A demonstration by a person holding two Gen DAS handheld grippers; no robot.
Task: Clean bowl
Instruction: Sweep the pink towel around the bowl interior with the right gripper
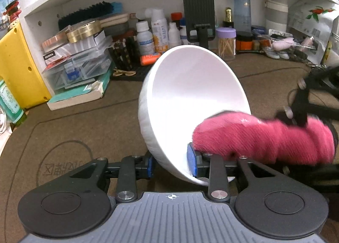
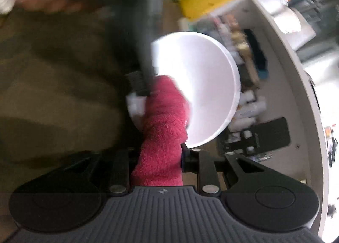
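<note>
A white bowl [image 1: 190, 90] is tipped on its side above the brown mat, its opening turned to the right. My left gripper [image 1: 171, 164] is shut on its lower rim, with one blue pad [image 1: 191, 162] inside the bowl and the other outside. A pink fluffy cloth [image 1: 264, 137] reaches in from the right and lies against the bowl's lower inside edge. The right gripper [image 1: 300, 111] holds it. In the blurred right wrist view the right gripper [image 2: 159, 156] is shut on the cloth [image 2: 163, 128], which touches the bowl [image 2: 201, 86].
A brown desk mat [image 1: 84, 124] covers the table. Along the back under a white shelf stand bottles [image 1: 159, 31], a black phone stand [image 1: 199, 16], a toothpick jar [image 1: 226, 43] and stacked plastic boxes [image 1: 78, 63]. A yellow box [image 1: 19, 67] stands at the left.
</note>
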